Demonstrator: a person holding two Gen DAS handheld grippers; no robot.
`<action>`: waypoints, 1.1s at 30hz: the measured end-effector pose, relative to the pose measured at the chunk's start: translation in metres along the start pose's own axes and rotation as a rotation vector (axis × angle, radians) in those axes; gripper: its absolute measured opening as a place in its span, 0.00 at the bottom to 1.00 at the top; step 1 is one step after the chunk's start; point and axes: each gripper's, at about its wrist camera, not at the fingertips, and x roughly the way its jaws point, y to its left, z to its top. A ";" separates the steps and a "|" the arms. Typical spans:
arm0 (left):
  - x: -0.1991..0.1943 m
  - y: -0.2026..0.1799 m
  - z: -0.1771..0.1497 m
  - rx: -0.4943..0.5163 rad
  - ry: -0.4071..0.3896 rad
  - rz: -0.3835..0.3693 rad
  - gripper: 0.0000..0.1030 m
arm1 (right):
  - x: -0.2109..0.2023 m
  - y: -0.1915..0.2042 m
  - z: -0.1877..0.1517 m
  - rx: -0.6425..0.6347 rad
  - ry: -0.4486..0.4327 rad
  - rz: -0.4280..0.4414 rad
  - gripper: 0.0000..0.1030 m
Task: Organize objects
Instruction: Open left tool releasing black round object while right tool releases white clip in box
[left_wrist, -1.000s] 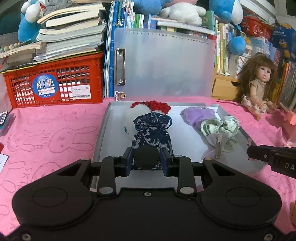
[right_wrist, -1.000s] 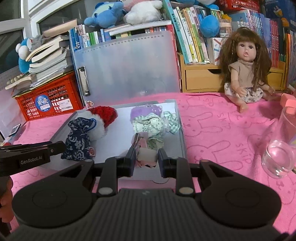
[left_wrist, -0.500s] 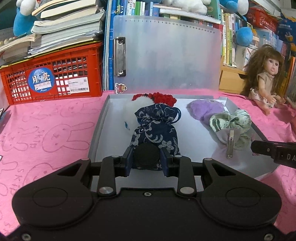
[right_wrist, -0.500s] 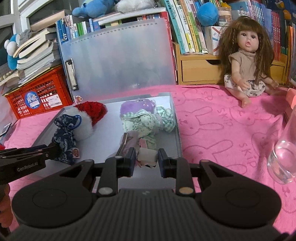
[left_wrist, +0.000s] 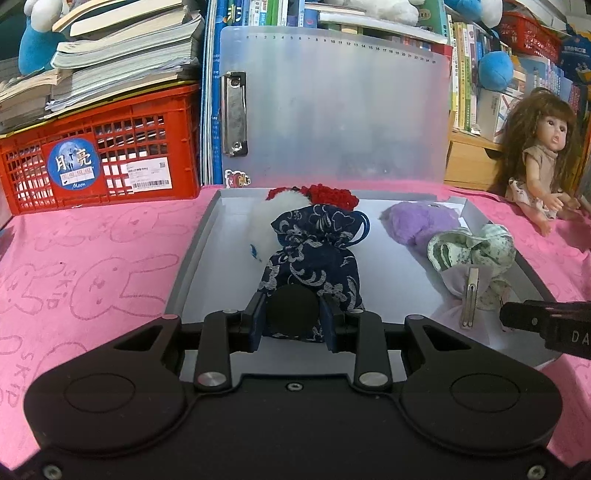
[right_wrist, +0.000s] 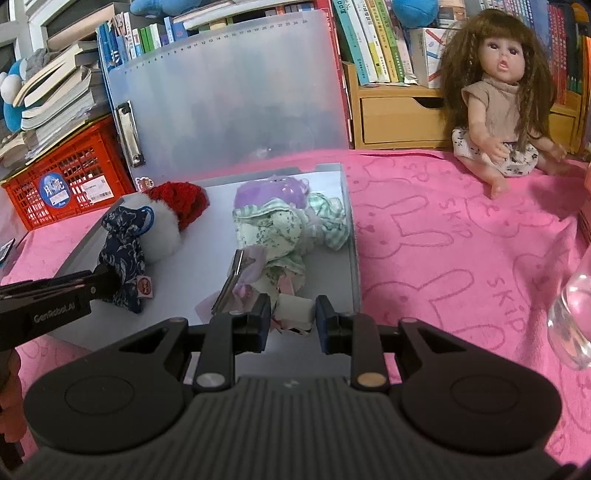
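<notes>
Both things being sorted are right at the near edge of the grey tray (left_wrist: 192, 258) now: a round black disc (left_wrist: 292, 312) pinched narrow in the left gripper (left_wrist: 292, 314), sitting just in front of the blue patterned pouch (left_wrist: 314, 258), and a small white block (right_wrist: 294, 309) clamped in the right gripper (right_wrist: 291, 315), next to the hair clip (right_wrist: 231, 280) and the green floral fabric bundle (right_wrist: 273, 229). My take: lower each one till it actually rests on bare tray floor before letting go, so the disc doesn't roll off. I'd aim the disc left of the pouch where there's room, and keep the white block clear of the clip. The purple plush (left_wrist: 417, 221) and red-and-white pom-pom (right_wrist: 173, 206) at the back shouldn't get in the way.
</notes>
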 end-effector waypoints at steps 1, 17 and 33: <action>0.001 -0.001 0.000 0.002 -0.001 0.002 0.29 | 0.000 0.000 0.000 0.000 0.002 0.003 0.29; -0.003 -0.003 0.000 0.023 -0.020 0.013 0.39 | -0.002 0.001 -0.002 0.019 -0.002 0.029 0.46; -0.042 -0.002 0.001 0.058 -0.031 -0.031 0.56 | -0.048 0.007 -0.001 -0.059 -0.084 0.008 0.62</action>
